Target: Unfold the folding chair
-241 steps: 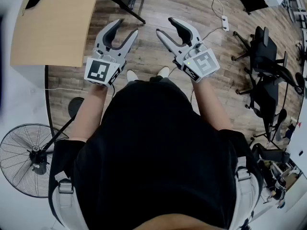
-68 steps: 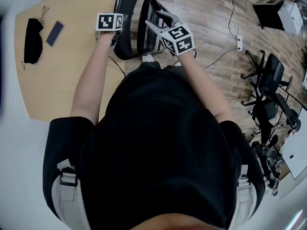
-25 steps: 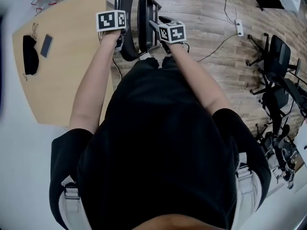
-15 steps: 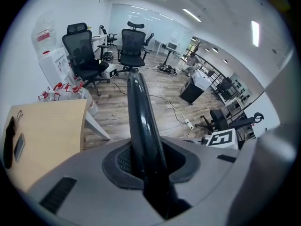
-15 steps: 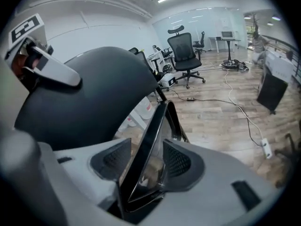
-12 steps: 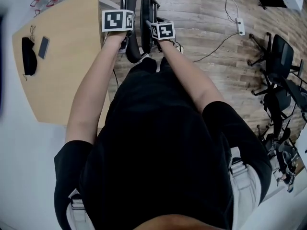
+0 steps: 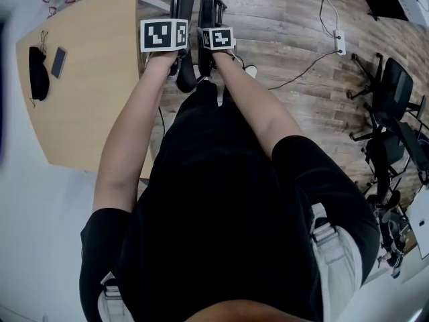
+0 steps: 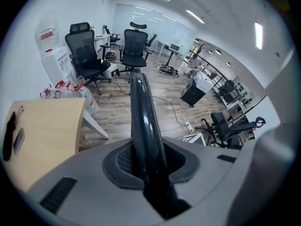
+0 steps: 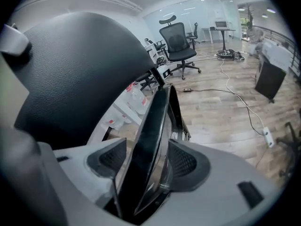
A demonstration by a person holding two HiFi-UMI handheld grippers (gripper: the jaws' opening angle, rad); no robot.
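A phone (image 7: 58, 62) lies just beside a dark pouch (image 7: 37, 74) on the wooden surface (image 7: 87, 99), while a white power strip (image 7: 340, 42) and black office chairs (image 7: 392, 89) occupy the plank floor (image 7: 288, 39).

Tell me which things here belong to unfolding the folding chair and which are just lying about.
In the job:
folding chair
left gripper, clamped on its frame tube
right gripper, jaws opening, the chair's edge between them

Lying about:
phone and black pouch on the wooden table
office chairs
power strip
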